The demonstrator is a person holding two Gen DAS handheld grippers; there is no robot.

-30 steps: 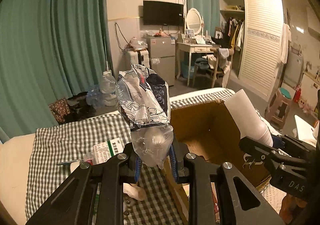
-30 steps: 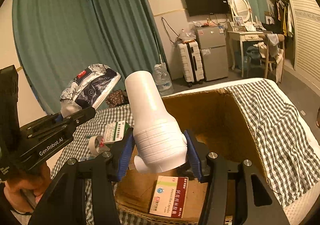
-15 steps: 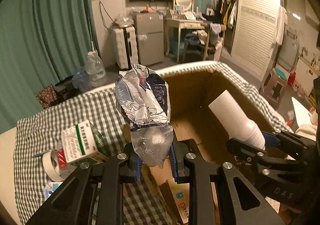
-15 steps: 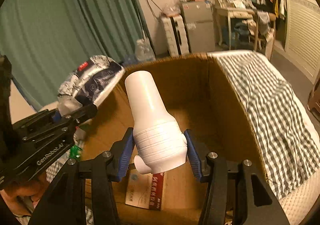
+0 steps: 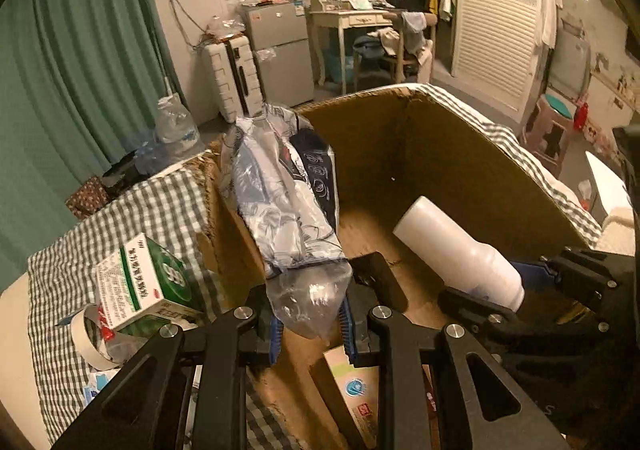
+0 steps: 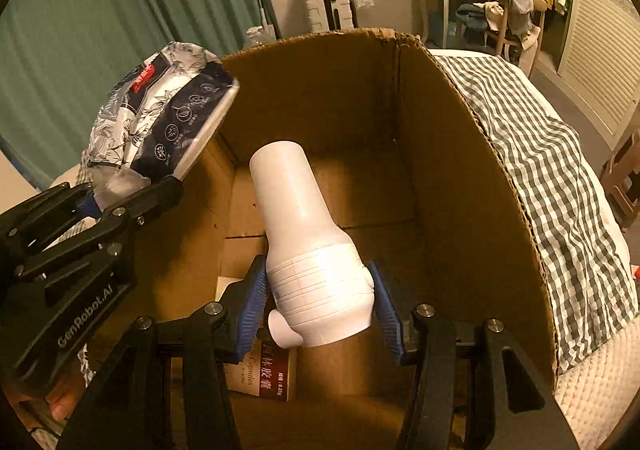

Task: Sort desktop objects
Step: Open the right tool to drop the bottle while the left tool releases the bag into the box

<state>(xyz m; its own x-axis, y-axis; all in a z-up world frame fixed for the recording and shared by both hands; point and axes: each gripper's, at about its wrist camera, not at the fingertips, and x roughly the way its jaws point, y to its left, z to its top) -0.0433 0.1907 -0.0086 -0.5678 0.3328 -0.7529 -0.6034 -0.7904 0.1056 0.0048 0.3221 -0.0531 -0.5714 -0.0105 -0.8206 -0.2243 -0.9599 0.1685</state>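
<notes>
My left gripper (image 5: 310, 324) is shut on a crinkled plastic packet (image 5: 282, 197) printed in white, grey and dark blue, held over the left wall of an open cardboard box (image 5: 452, 153). The packet also shows in the right wrist view (image 6: 160, 121). My right gripper (image 6: 320, 308) is shut on a white plastic bottle (image 6: 304, 242), held inside the box (image 6: 460, 169) above its floor. The bottle also shows in the left wrist view (image 5: 460, 250). A medicine carton (image 6: 260, 374) lies on the box floor under the bottle.
On the checked cloth (image 5: 160, 205) left of the box lie a green and white medicine box (image 5: 140, 282) and a roll of tape (image 5: 86, 334). Another carton (image 5: 356, 390) lies in the box's near corner. The checked cloth (image 6: 552, 169) drops away to the right.
Both grippers have moved forward and down over the box. The bottle is now lower inside the box, and the packet has come over the box's left wall.
</notes>
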